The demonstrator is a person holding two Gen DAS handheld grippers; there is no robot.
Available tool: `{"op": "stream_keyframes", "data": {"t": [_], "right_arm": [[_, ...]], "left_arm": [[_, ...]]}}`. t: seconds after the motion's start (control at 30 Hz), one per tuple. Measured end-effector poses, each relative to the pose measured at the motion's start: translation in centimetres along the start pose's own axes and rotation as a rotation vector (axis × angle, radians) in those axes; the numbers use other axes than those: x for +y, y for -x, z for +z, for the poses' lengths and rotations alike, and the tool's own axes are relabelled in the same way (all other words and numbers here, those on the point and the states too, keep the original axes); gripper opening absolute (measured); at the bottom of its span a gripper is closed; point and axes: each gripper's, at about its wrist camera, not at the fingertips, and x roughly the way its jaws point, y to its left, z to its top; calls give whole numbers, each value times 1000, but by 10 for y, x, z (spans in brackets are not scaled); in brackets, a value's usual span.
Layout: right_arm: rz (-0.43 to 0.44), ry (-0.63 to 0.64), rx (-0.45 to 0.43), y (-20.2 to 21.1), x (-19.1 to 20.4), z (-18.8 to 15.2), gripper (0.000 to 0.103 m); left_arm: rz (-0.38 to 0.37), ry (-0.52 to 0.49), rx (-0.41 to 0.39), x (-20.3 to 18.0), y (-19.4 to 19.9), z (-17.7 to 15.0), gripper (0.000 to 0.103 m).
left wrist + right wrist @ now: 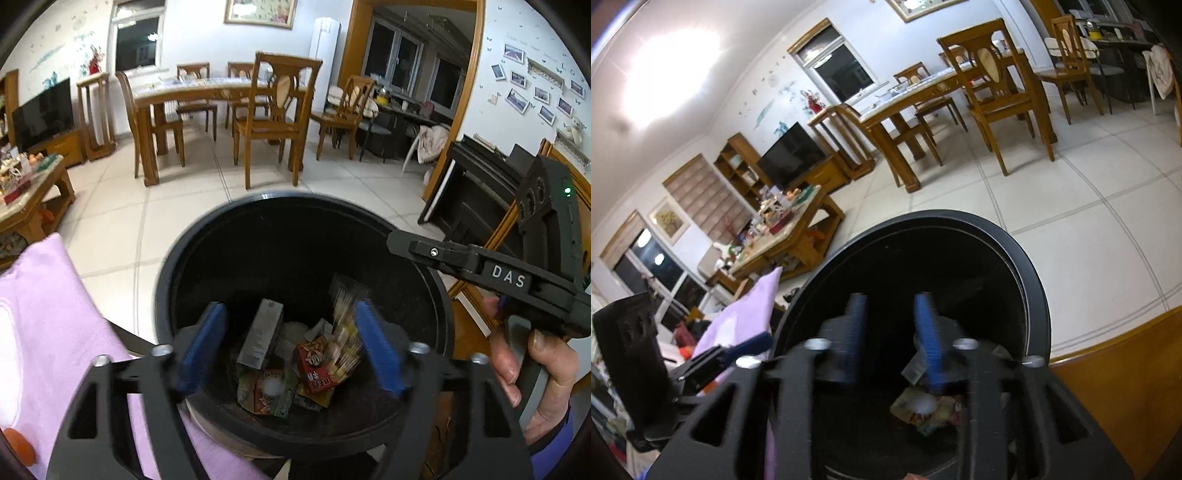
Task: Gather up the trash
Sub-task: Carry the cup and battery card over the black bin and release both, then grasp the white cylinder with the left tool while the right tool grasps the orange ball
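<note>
Over on the left, a purple cloth (55,325) lies beside the black trash bin (166,266). The left gripper (291,347) hangs over the bin's mouth, fingers spread wide, holding nothing. Down inside sit a grey carton (260,334) and a red snack wrapper (314,363). The right gripper (892,336) hovers there too, fingers parted and bare.

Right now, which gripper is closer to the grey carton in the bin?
Left. The left gripper hangs open right over the grey carton inside the black bin. The right gripper is over the bin's far side, near the rim.
</note>
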Motion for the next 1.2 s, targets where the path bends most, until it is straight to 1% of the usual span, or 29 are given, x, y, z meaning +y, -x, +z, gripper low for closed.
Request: {"op": "stream_keyframes", "data": {"t": [0.13, 0.17, 0.33, 0.4, 0.43, 0.6, 0.67, 0.77, 0.83, 0.87, 0.97, 1.03, 1.07, 1.1, 1.17, 1.2], "right_arm": [[3, 21, 1, -1, 19, -2, 39], [6, 27, 3, -1, 25, -2, 39], [30, 85, 19, -7, 71, -10, 39], [43, 113, 25, -10, 95, -15, 45], [50, 127, 29, -11, 107, -18, 46], [91, 192, 60, -23, 164, -33, 46], [112, 225, 83, -32, 191, -42, 46], [143, 267, 127, -49, 230, -57, 45], [161, 293, 157, -60, 252, -69, 45], [169, 305, 172, -65, 263, -74, 45], [190, 354, 235, -88, 294, -98, 45], [182, 376, 273, -104, 314, -112, 45], [179, 381, 291, -111, 319, -118, 45], [179, 382, 304, -116, 324, -122, 45], [179, 391, 331, -127, 335, -131, 45], [177, 398, 338, -131, 339, -133, 46]], "left_arm": [[4, -9, -23, 2, 17, -2, 79], [3, -7, -28, 4, 24, -4, 82], [11, 5, -63, 21, 61, -17, 82], [23, 15, -73, 32, 77, -25, 82], [28, 20, -76, 37, 82, -28, 82], [86, 91, -105, 82, 128, -56, 82], [126, 127, -120, 103, 148, -68, 82], [209, 187, -127, 139, 171, -89, 82], [252, 239, -111, 164, 178, -100, 82], [272, 271, -90, 178, 179, -106, 82], [285, 311, -32, 207, 172, -118, 81], [277, 319, -1, 215, 162, -119, 80], [264, 319, 22, 219, 154, -118, 75], [258, 320, 46, 223, 147, -117, 73], [241, 322, 91, 231, 132, -116, 60], [233, 329, 111, 236, 128, -122, 58]]}}
